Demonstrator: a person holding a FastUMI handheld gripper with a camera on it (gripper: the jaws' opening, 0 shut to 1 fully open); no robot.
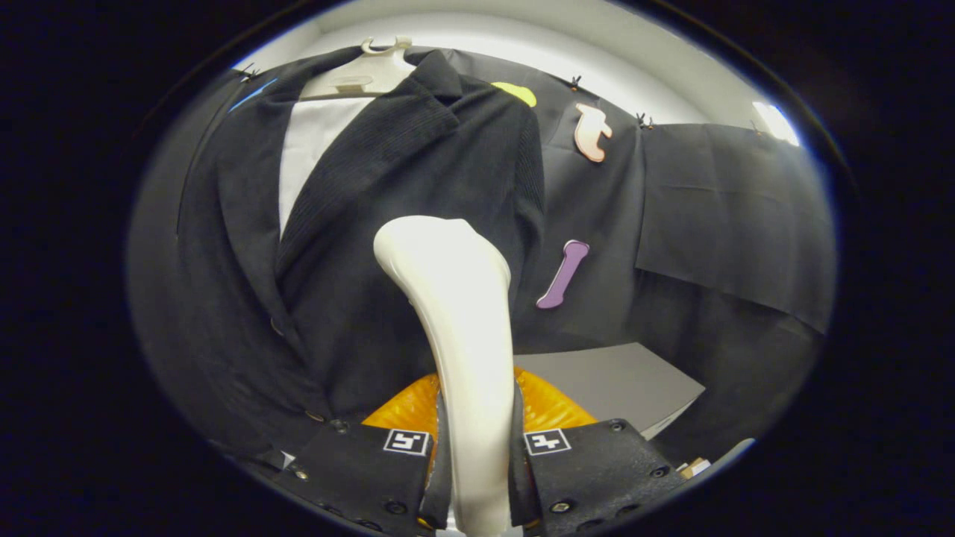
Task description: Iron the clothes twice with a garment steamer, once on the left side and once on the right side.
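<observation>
Straight ahead of the fingers hangs the dark jacket point(388, 246), filling the far left and centre of the booth on a pale hanger point(365, 74), with a white shirt panel point(313, 142) showing between its lapels. It faces the gripper, and its long axis runs top to bottom. Right of it the black cloth wall point(716, 224) falls away, and lower down a grey desk point(619, 380) juts out on the near right, well clear of the jacket front.

The garment steamer point(455, 313) rises from between the fingers toward the cloth, its long axis running up and away and leaning slightly left at the top. Its rounded head lies over the jacket's right-hand front panel, just below the lapel; whether it touches the fabric I cannot tell. An orange part point(406, 406) shows behind its lower body, just beyond the fingers.

The gripper point(475, 455) is closed narrow on the steamer's handle, both fingers pressing its sides.

Judging by this, the head sits on one side of the jacket, so a stroke along the garment's length seems the fitting move, with free room above and below.
</observation>
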